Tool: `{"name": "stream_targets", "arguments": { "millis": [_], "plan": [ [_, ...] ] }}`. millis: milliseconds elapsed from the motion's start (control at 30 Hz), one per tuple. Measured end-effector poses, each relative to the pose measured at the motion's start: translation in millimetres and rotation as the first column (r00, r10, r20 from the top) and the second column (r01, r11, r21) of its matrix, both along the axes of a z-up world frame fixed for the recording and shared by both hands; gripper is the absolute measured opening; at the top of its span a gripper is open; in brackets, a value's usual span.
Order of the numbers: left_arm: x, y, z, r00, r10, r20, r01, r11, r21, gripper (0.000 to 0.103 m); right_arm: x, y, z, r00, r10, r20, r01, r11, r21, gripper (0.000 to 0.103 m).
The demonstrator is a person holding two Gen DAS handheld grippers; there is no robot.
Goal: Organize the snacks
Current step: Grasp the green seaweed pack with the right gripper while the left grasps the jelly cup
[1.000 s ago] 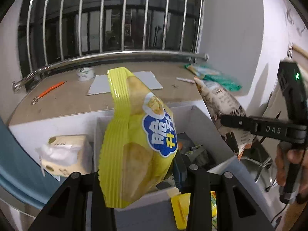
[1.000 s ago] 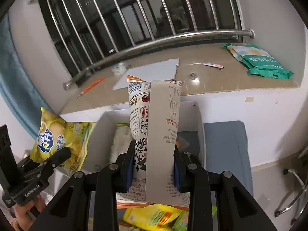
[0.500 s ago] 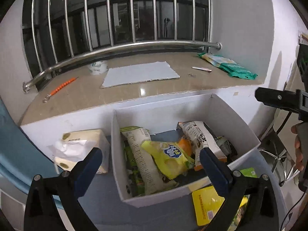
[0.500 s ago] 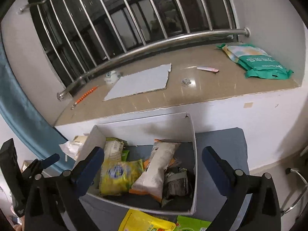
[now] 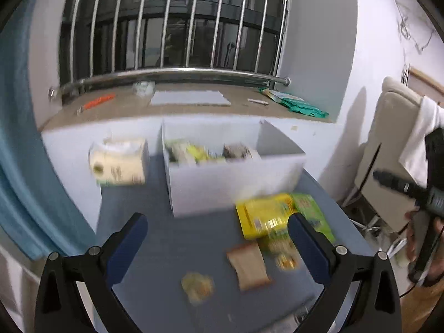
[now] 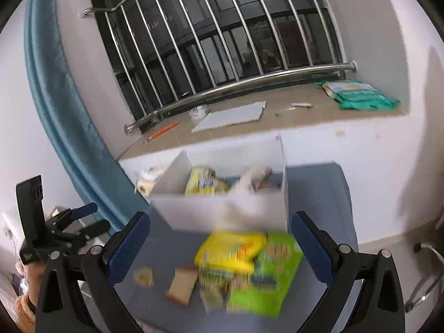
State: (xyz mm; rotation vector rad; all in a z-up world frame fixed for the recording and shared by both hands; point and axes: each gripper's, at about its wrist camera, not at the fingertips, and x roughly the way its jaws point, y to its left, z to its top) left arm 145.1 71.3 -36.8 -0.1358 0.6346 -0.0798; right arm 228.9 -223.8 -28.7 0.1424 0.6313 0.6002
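My table [image 5: 177, 249] fills the near half of both views, a grey-blue top set against the white wall under the sill [image 6: 305, 116]. The sill runs across the far side below the window bars [image 5: 177, 27], with a blue curtain [image 6: 55, 97] hanging at the left.

The white box [image 5: 222, 186] stands on the far part of the table, close to the wall. Snacks already lie inside it: a yellow bag [image 6: 202, 183] toward the left and a pale bag [image 6: 255, 173] toward the right, both blurred. A tissue pack [image 5: 119, 161] sits just left of the box.

Near the box's front wall, on the right of the table, a loose pile waits: a yellow pack [image 5: 263, 213] lying partly over a green pack [image 6: 266, 277], the two touching. Nearer and to the left of them lies a brown packet [image 5: 249, 266], and further left again a small round snack [image 5: 198, 287], apart from the rest. Motion blur hides any print on them.

My left gripper [image 5: 216, 238] hangs above the bare table with its blue pads wide apart and nothing between them. My right gripper [image 6: 219, 238] is likewise spread wide and empty, framing the pile from above.

On the sill lie a green bag [image 6: 358, 95] at the far right, a grey sheet [image 6: 230, 116] in the middle and an orange pen [image 6: 163, 130] to the left.
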Motion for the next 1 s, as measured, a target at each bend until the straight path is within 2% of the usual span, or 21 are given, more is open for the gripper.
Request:
{"name": "stream_targets", "arguments": {
  "millis": [133, 267, 467, 600, 933, 967, 1000],
  "plan": [
    [-41.7, -3.1, -26.8, 0.999, 0.032, -0.014, -0.032, 0.999, -0.015, 0.103, -38.7, -3.9, -41.0, 0.999, -0.012, -0.051, 0.01, 0.999, -0.034, 0.103],
    [-61.7, -6.4, -40.5, 0.999, 0.032, -0.027, -0.032, 0.999, -0.025, 0.103, -44.7, -6.2, -72.7, 0.992, -0.056, -0.115, 0.048, 0.996, -0.07, 0.103],
    [-73.3, -10.0, -51.2, 0.998, 0.046, -0.04, -0.046, 0.999, -0.019, 0.103, -17.0, 2.0, -93.4, 0.975, -0.156, -0.155, 0.126, 0.974, -0.186, 0.103],
    [-71.7, -15.5, -56.8, 0.998, 0.03, -0.05, -0.031, 1.0, -0.007, 0.103, 10.9, 21.9, -107.6, 0.965, -0.183, -0.189, 0.129, 0.954, -0.27, 0.103],
    [-71.7, -7.1, -67.2, 0.995, 0.059, -0.086, -0.06, 0.998, -0.004, 0.103, 65.3, 47.9, -130.4, 0.942, -0.231, -0.241, 0.15, 0.937, -0.314, 0.103],
    [-71.3, -6.0, -68.4, 0.994, 0.065, -0.091, -0.066, 0.998, -0.004, 0.103, 68.1, 49.2, -132.9, 0.941, -0.236, -0.242, 0.149, 0.933, -0.329, 0.102],
    [-71.2, -4.2, -70.2, 0.993, 0.071, -0.096, -0.072, 0.997, -0.007, 0.103, 71.2, 50.4, -136.3, 0.938, -0.239, -0.25, 0.145, 0.928, -0.344, 0.087]
  ]
}}
